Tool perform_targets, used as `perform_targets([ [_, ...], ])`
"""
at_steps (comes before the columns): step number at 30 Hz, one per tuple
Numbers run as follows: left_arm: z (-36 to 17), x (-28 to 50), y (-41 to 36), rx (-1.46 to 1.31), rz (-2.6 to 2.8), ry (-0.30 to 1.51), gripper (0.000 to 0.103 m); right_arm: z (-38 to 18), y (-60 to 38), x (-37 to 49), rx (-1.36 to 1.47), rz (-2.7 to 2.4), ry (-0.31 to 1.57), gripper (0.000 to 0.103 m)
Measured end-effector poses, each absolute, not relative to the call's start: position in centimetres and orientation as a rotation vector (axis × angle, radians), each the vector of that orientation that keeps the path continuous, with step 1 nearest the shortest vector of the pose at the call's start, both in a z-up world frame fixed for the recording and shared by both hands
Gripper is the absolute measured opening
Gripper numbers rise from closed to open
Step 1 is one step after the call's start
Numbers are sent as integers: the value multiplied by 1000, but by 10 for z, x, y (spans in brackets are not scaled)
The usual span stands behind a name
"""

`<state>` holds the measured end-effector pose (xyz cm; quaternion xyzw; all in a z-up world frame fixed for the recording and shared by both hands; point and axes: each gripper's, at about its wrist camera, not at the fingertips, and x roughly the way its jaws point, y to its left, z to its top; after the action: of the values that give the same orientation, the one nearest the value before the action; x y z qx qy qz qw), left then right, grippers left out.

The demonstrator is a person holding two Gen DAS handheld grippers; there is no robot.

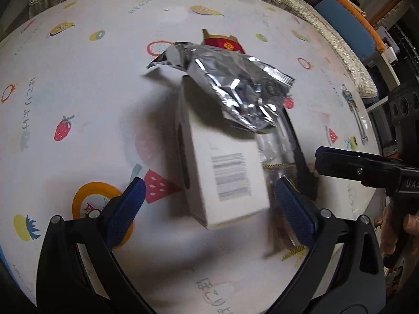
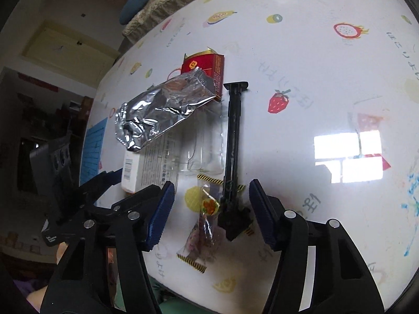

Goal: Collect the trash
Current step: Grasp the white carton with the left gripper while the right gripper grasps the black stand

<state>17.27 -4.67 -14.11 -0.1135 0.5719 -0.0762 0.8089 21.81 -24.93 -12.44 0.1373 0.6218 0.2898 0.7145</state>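
- Hovering over the fruit-print tablecloth (image 1: 78, 83), our left gripper (image 1: 207, 209) holds its blue pads wide apart, and nothing sits between them but the near end of the white box (image 1: 225, 183)
- We see the white box lying flat at the middle of the heap, its barcode label facing up
- A crumpled silver foil bag (image 1: 230, 89) lies across the far end of that box, and a red carton (image 1: 222, 43) peeps out from behind the bag
- From the right wrist view, our right gripper (image 2: 210, 214) also has its jaws apart and grips nothing; the pads stand either side of a black rod-like tool (image 2: 233, 136) and a clear candy wrapper (image 2: 201, 225) with yellow-and-black striped edges
- We cannot tell whether those pads touch anything, since both things seem to lie on the cloth below them
- A piece of clear plastic packaging (image 2: 207, 146) rests between the box and the black tool
- A metal tool (image 1: 353, 110) lies alone near the table's right edge in the left wrist view
- In that same view the right gripper comes in from the right, with fingers of the person's hand (image 1: 392, 230) wrapped on its handle
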Motion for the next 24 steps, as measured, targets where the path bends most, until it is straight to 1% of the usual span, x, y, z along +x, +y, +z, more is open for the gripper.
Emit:
perform_targets([
  [1,-142,175,-45,-253,-166,1221,96,-129,-247,223,294,641,1382,53],
  [3,-145,178,-42,-269,-163,1215,96,-136,-244,229,298,642,1388,43],
  [8,-151,186,-42,-273,-168,1215,96,-143,-241,239,352,660,1391,43],
  [10,-151,187,-42,-271,-177,1203,95,-143,-240,238,350,674,1392,42],
  [11,-150,186,-41,-279,-180,1192,91,-143,-240,238,348,676,1392,42],
  [13,-150,184,-38,-288,-183,1174,87,-141,-239,238,343,672,1391,42],
  [15,-149,181,-35,-275,-179,1168,74,-140,-238,237,327,665,1395,41],
  [17,-148,181,-32,-279,-194,1171,65,-139,-236,240,323,675,1391,32],
  [18,-148,181,-31,-280,-195,1174,61,-137,-235,239,330,685,1391,25],
  [19,-147,181,-29,-288,-201,1171,58,-136,-233,239,343,695,1391,20],
  [20,-147,181,-28,-293,-209,1171,52,-135,-233,239,341,691,1390,19],
  [22,-144,180,-27,-289,-205,1160,49,-134,-234,238,356,701,1390,6],
  [24,-143,178,-26,-274,-206,1156,46,-134,-235,237,378,698,1387,6],
])
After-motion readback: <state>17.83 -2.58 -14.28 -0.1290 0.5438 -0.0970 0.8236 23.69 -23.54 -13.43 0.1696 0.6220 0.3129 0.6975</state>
